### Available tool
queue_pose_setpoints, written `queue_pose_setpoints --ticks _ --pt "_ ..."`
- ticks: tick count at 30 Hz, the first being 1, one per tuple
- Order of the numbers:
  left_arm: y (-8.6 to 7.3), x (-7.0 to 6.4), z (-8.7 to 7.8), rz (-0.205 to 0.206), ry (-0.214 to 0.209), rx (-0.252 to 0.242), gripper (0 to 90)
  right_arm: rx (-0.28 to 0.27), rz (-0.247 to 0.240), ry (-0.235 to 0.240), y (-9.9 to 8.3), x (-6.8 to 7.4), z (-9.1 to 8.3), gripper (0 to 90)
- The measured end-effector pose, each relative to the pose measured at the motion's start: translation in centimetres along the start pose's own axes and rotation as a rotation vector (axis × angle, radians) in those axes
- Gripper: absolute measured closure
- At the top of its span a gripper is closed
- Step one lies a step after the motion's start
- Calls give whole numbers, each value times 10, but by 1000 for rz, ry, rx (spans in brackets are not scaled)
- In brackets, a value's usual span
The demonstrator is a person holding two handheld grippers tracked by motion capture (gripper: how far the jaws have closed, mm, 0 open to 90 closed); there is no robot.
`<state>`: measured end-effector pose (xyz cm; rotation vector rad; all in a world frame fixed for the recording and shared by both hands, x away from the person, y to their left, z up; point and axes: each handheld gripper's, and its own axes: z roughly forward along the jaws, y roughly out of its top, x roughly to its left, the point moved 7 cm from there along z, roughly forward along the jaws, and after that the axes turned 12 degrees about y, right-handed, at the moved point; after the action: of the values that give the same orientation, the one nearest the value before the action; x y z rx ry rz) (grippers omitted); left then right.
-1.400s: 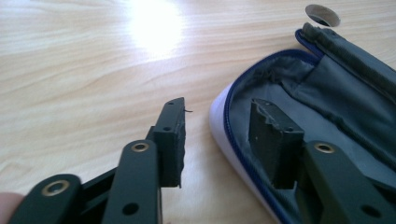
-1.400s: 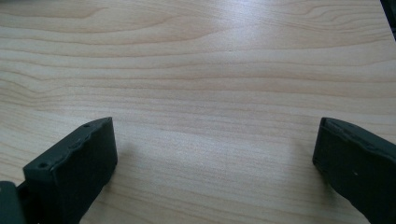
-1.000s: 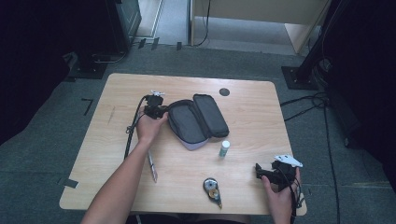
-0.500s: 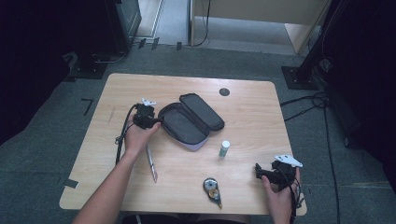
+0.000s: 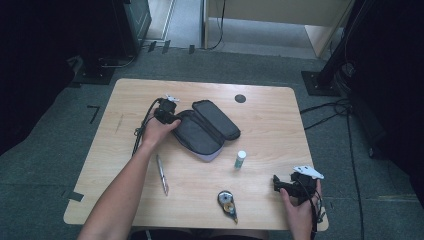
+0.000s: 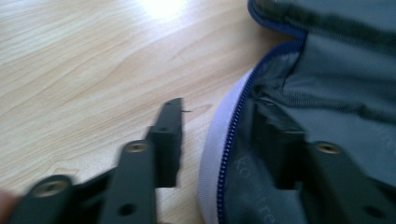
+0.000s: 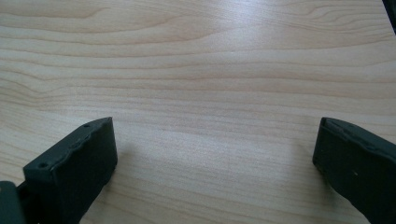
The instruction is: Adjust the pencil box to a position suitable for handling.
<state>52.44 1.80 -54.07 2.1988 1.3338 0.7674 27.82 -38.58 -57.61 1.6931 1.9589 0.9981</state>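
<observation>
On the left of the bench (image 5: 125,130), the left tongs (image 5: 172,120) sit at the near-left end of the open pencil case (image 5: 197,135). In the left gripper view the jaws stand apart astride the case's wall: one jaw outside on the wood, the other inside against the grey lining, the pale rim and blue zipper (image 6: 233,140) running between them. Whether they pinch the rim or merely straddle it, I cannot tell; they look fairly narrow but not closed.

The case lies left of centre, its lid folded back toward the far side. Just near of the left hand, a pen (image 5: 162,175) lies on the wood; further right, near the front edge, is a correction-tape dispenser (image 5: 227,202), and above it a small white bottle (image 5: 240,159) stands upright beside the case. A dark round spot (image 5: 240,98) marks the far side of the bench.

At the right front corner, the right tongs (image 5: 280,185) rest low with jaws wide and nothing between them; the right gripper view gives bare wood between the two black jaws.

The step in hand looks like steadying or placing the case by its rim. The next move probably calls for the left tongs to hold the rim firmly while the right tongs travel to one of the loose items.

The high view gives the layout and the loose items; the left gripper view alone reveals how the jaws straddle the rim.
</observation>
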Motion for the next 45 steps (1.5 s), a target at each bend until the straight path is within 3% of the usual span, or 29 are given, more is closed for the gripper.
queue_pose_setpoints --ticks 1,4,11,15,22,28,34,40,41,43,45 --pt "1 -1 -2 2 -4 -3 752 0 0 0 0 0 0 0" --pt "4 2 -13 3 49 -33 885 0 -1 2 0 0 0 0" --pt "-2 10 -32 -147 110 10 899 0 -1 1 0 0 0 0" --pt "-15 15 -44 -259 110 25 899 0 -2 2 0 0 0 0" --pt "-42 9 -57 -350 118 51 899 0 -1 1 0 0 0 0" --pt "-57 -8 -70 -361 148 47 899 0 -1 2 0 0 0 0" --pt "-68 -34 -82 -402 179 15 898 2 0 1 0 0 0 0" --pt "-79 -47 -84 -465 177 15 894 1 1 1 0 0 0 0" --pt "-81 -48 -85 -459 174 13 891 1 1 1 0 0 0 0" --pt "-81 -53 -87 -444 151 3 834 1 1 2 0 0 0 0" --pt "-78 -56 -91 -431 119 -21 653 2 1 3 0 1 0 0"
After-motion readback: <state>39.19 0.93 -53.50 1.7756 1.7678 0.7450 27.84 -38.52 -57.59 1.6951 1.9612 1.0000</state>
